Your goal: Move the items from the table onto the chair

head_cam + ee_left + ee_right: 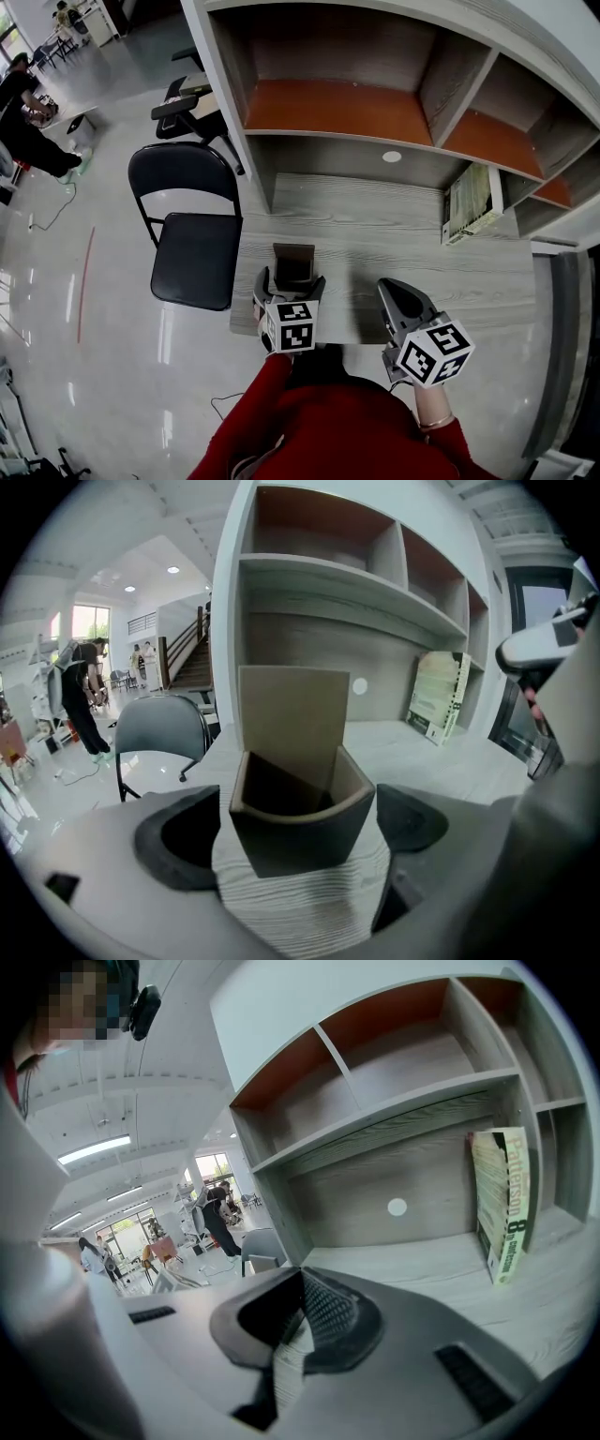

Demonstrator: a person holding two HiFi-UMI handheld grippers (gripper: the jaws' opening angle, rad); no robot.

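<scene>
Book [502, 1206] marked "8", open brown box [298, 810]

1. A grey wood-grain shelf unit [281, 56] has open compartments, and its shelf boards [328, 111] are orange-brown
2. A small white round disc [392, 157] sits on the back panel under the lowest shelf
3. A black office chair [187, 108] with armrests stands by the unit's left side
4. The glossy pale floor [112, 375] carries a thin red line [86, 281] and what looks like a dark cable [225, 403]
5. A person in dark clothes [28, 131] stands far off at the left
6. A staircase [192, 663] rises in the hall, seen in the left gripper view
</scene>
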